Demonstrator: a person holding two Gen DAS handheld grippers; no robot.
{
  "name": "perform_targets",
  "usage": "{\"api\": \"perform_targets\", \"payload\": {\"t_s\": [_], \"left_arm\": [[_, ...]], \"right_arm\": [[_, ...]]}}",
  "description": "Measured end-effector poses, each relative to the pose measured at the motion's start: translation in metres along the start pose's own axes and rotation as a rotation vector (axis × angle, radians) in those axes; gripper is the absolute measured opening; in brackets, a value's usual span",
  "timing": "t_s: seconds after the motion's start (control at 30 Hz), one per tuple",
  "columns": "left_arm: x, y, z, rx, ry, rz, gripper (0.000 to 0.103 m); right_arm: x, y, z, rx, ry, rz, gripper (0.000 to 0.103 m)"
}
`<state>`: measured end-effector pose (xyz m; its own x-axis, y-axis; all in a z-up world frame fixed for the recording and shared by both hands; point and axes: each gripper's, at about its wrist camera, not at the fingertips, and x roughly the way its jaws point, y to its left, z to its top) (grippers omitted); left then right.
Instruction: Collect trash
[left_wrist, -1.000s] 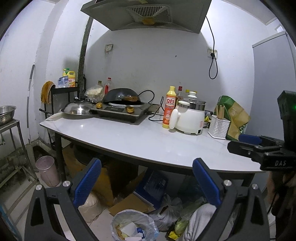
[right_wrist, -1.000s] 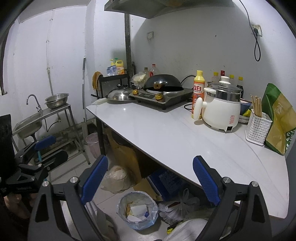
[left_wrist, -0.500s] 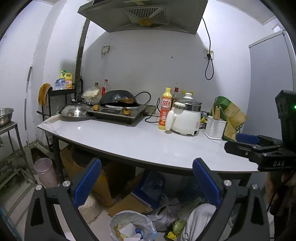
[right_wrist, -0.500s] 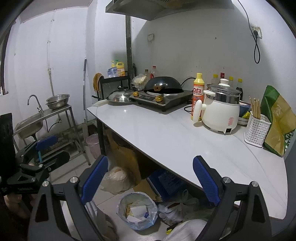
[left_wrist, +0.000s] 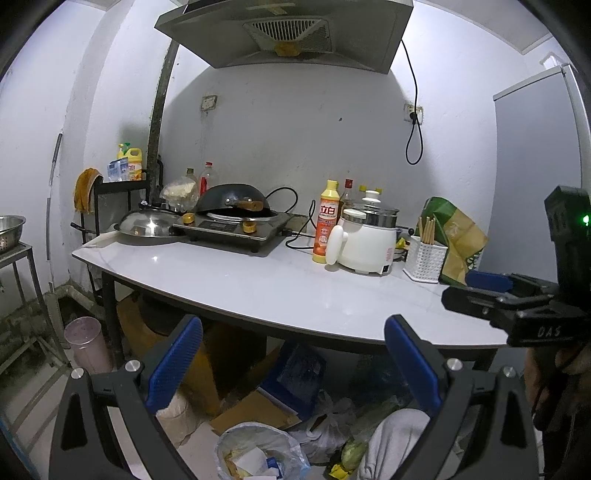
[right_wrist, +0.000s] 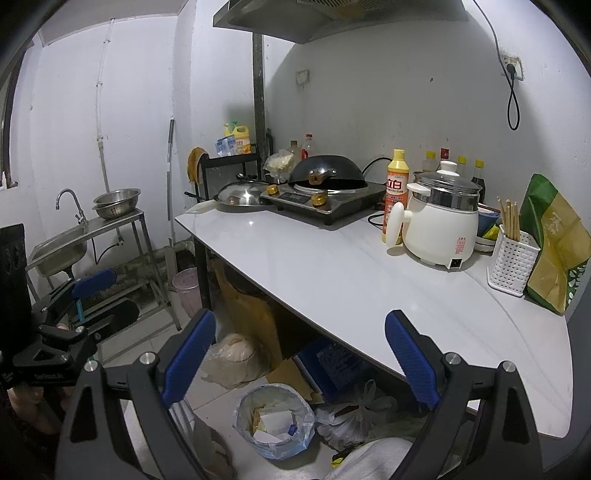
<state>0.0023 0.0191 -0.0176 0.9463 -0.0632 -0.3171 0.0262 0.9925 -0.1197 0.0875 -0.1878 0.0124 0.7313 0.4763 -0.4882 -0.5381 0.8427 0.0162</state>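
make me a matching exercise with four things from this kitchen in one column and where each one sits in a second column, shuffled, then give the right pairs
Things:
1. black wok
2. wooden chopsticks
3. bag-lined trash bin
4. steel colander bowls

Places:
A. on the floor under the white table
B. upside down on the black cooktop
C. on the metal sink stand, beside the faucet
D. standing in the white perforated holder

Right pairs: 1-B, 2-D, 3-A, 4-C

Trash bin (right_wrist: 275, 419) on floor below table (right_wrist: 332, 273), cooker (right_wrist: 441, 221) on top.
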Motion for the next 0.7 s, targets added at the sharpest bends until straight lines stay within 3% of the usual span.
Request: {"api": "perform_targets", "payload": {"t_s": [0.7], "left_arm": [[-0.0039, -0.0031, 0.0064, 0.013, -0.017, 0.002, 0.099]], "right_arm": [[-0.0047, -0.0046, 0.0029, 0.003, -0.008, -0.004, 0.092]]}}
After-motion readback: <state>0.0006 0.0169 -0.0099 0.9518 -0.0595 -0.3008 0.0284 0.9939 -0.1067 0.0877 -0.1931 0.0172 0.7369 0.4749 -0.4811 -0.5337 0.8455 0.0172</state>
